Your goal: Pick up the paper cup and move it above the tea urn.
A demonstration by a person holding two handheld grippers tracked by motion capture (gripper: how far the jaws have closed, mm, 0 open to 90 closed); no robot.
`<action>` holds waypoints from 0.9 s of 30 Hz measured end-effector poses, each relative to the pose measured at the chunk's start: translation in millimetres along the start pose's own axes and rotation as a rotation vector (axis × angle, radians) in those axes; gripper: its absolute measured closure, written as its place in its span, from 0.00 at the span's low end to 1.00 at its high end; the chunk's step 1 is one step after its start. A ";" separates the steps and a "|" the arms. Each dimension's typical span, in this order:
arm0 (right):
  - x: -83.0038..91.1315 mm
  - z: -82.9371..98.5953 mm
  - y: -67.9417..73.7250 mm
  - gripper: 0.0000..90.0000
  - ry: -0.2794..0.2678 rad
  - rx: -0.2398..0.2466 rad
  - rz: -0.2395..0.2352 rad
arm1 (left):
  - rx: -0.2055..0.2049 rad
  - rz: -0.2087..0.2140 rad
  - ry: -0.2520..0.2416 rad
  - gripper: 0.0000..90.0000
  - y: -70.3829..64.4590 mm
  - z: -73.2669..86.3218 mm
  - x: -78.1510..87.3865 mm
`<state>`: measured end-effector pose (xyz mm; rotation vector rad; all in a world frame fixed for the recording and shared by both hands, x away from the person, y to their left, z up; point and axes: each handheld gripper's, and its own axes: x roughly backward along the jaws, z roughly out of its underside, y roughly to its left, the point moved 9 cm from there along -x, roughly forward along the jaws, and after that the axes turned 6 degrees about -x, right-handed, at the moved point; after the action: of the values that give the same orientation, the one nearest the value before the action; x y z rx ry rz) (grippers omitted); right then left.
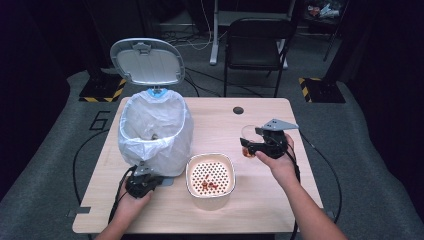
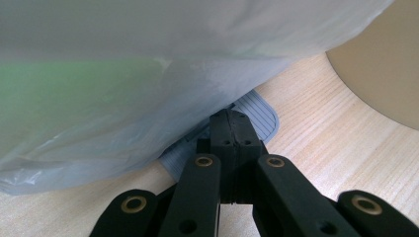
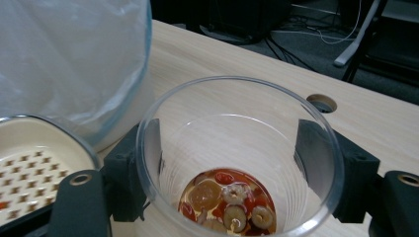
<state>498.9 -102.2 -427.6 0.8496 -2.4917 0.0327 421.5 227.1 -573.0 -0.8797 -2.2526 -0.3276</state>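
Gripping the glass (image 3: 237,163) of fruit dregs, your right gripper (image 1: 265,142) risks spilling if tilted short of the strainer (image 1: 210,174); left gripper (image 2: 230,133) clenched on the bin pedal (image 2: 259,116).

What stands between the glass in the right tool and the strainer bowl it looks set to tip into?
Nothing visible. The right tool holds the glass upright above bare table, right of the strainer bowl. The lined bin stands left of that path, with the left tool at its pedal.
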 end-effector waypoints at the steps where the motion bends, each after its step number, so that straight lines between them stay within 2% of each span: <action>1: 4.2 -3.2 2.4 0.29 -0.005 0.009 -0.001 | 0.000 0.000 0.000 1.00 0.0 0.0 0.0; 4: 15.1 -12.9 12.1 0.29 -0.021 0.024 -0.018 | 0.000 -0.003 0.000 1.00 0.0 0.0 0.0; 8: 28.5 -28.3 32.2 0.29 -0.046 0.060 -0.057 | -0.002 -0.008 -0.001 1.00 -0.4 -0.1 -0.2; 10: 31.7 -33.1 43.3 0.30 -0.049 0.090 -0.075 | -0.003 -0.010 -0.002 1.00 -0.7 -0.2 -0.3; 12: 33.3 -36.4 54.4 0.30 -0.051 0.109 -0.094 | -0.017 0.015 0.000 1.00 -2.2 -0.3 -0.8; 16: 32.5 -38.9 72.4 0.30 -0.062 0.133 -0.124 | -0.019 0.013 -0.002 1.00 -2.2 -0.5 -1.0; 21: 30.4 -40.4 83.9 0.31 -0.091 0.139 -0.147 | -0.019 0.012 -0.002 1.00 -2.2 -0.5 -1.0; 22: 29.8 -41.3 84.6 0.31 -0.099 0.152 -0.148 | -0.019 0.012 -0.001 1.00 -2.3 -0.5 -1.0; 23: 29.6 -40.9 86.4 0.31 -0.099 0.154 -0.148 | -0.007 -0.015 0.004 1.00 -0.9 0.0 0.0; 24: 29.1 -40.4 88.4 0.31 -0.097 0.156 -0.150 | -0.008 -0.015 0.005 1.00 -0.7 0.0 0.1; 27: 26.7 -39.5 91.5 0.31 -0.106 0.211 -0.144 | -0.010 -0.013 0.002 1.00 -1.0 -0.3 -0.3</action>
<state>445.7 -36.6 -368.3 1.1441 -2.5498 0.2092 421.0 226.0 -573.0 -0.8696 -2.2575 -0.3458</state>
